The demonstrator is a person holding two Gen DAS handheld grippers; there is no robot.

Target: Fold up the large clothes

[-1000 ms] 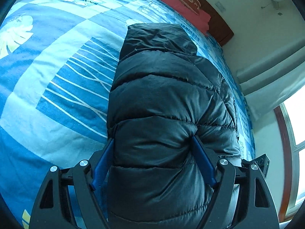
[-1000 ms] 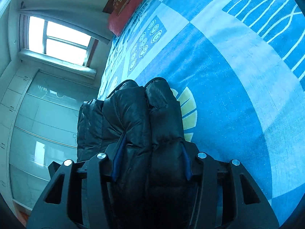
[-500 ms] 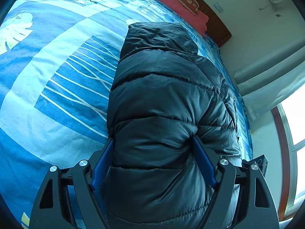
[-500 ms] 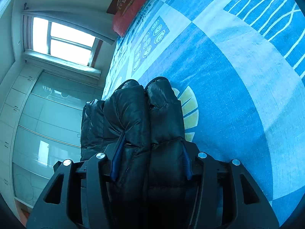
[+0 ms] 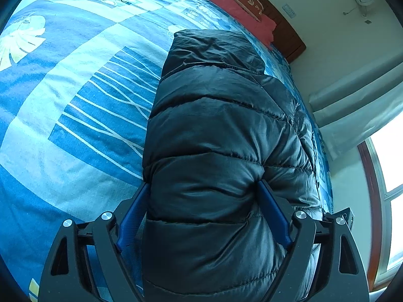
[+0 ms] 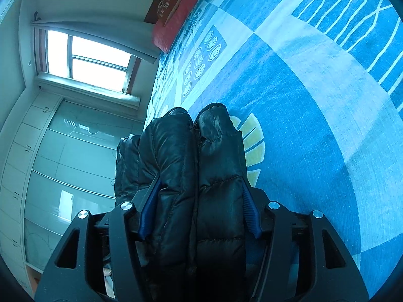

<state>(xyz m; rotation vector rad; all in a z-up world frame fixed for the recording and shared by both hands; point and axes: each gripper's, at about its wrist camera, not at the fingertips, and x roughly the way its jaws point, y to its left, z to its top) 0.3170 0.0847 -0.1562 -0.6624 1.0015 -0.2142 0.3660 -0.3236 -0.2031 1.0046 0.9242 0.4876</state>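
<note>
A black puffer jacket (image 5: pixel 221 115) lies folded into a long thick bundle on the blue patterned bed cover (image 5: pixel 75 100). My left gripper (image 5: pixel 204 185) straddles the near end of the bundle. Its blue pads (image 5: pixel 272 211) still dent the padding on both sides while the jaws are opening. In the right wrist view the jacket (image 6: pixel 176 146) shows as two puffy folded layers side by side. My right gripper (image 6: pixel 200 180) has both layers between its pads (image 6: pixel 249 211), which touch the fabric as the jaws are opening. The jacket's underside is hidden.
A red pillow (image 5: pixel 234 2) and a wooden headboard (image 5: pixel 284 37) lie at the far end of the bed. A window (image 6: pixel 88 58) with a pale curtain (image 5: pixel 352 105) and glass wardrobe doors (image 6: pixel 63 163) stand beyond the bed's edge. Bed cover (image 6: pixel 302 100) spreads wide beside the jacket.
Both pairs of jaws have widened a little and the padding has puffed out between them. The right wrist view has tilted slightly. The jacket stays where it was.
</note>
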